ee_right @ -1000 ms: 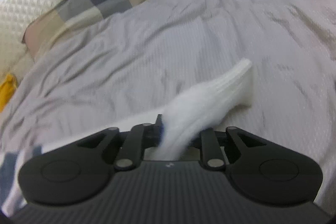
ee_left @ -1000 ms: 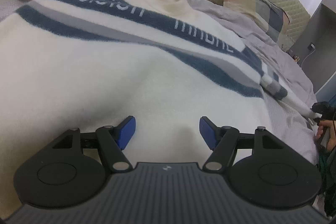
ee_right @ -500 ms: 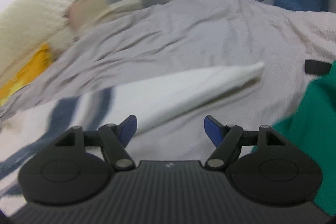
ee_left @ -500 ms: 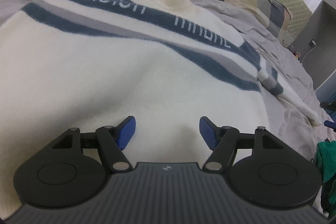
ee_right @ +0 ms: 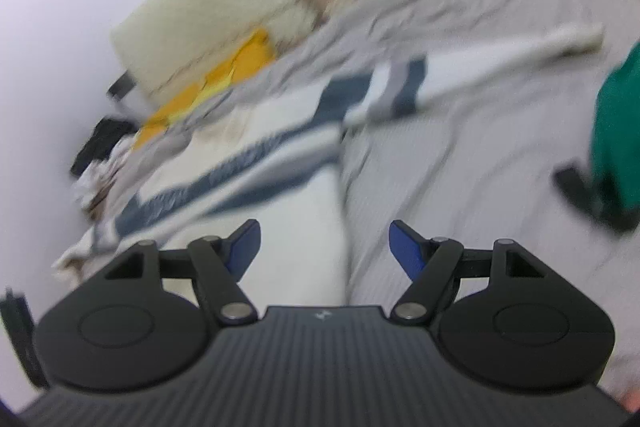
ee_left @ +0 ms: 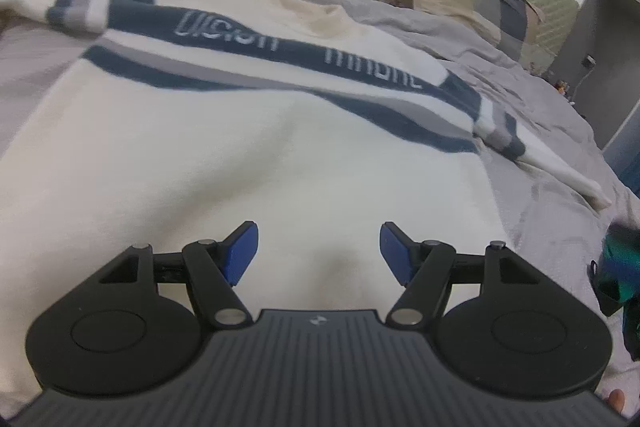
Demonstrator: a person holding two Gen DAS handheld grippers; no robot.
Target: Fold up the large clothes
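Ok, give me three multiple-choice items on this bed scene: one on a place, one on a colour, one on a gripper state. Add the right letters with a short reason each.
1. Where does the cream sweater lie?
A. Spread flat on the grey bedcover
B. Hung over the headboard
C. In a heap on the floor

2. What colour is the band with lettering across the sweater's chest?
A. Red
B. Dark blue
C. Green

3. How do the jaws of the left gripper stand?
A. Shut on a sleeve
B. Shut on nothing
C. Open, nothing between them

Key: 1 A, the sweater lies spread out on the bedcover. 2 B, pale letters run along a dark blue stripe. 3 C, the blue pads stand wide apart above the cloth.
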